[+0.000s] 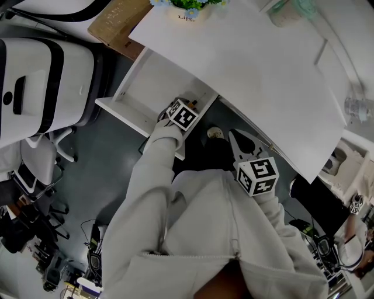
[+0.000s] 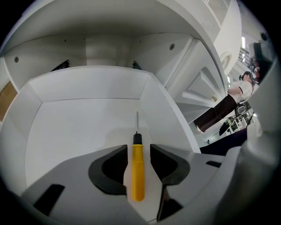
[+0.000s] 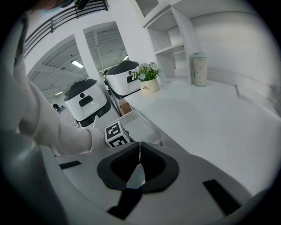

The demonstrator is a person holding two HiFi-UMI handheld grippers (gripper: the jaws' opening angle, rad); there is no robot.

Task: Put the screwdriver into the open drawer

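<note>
A screwdriver (image 2: 138, 171) with a yellow handle and a thin metal shaft lies inside the open white drawer (image 2: 83, 132), near its right wall, tip pointing toward the back. My left gripper (image 2: 138, 149) is open around the handle, with a narrow gap showing on each side. In the head view the left gripper (image 1: 188, 106) hangs over the drawer (image 1: 146, 87) at its front right corner, below the desk's edge. My right gripper (image 1: 235, 136) is held in front of the desk, shut with nothing in it; its jaws (image 3: 139, 148) meet at the tips.
The white desk (image 1: 263, 76) carries a flower pot (image 1: 187, 9) and a cup (image 1: 286, 14). White machines (image 1: 41, 82) and a cardboard box (image 1: 117, 23) stand to the left of the drawer. A shoe (image 1: 215, 133) is on the dark floor below.
</note>
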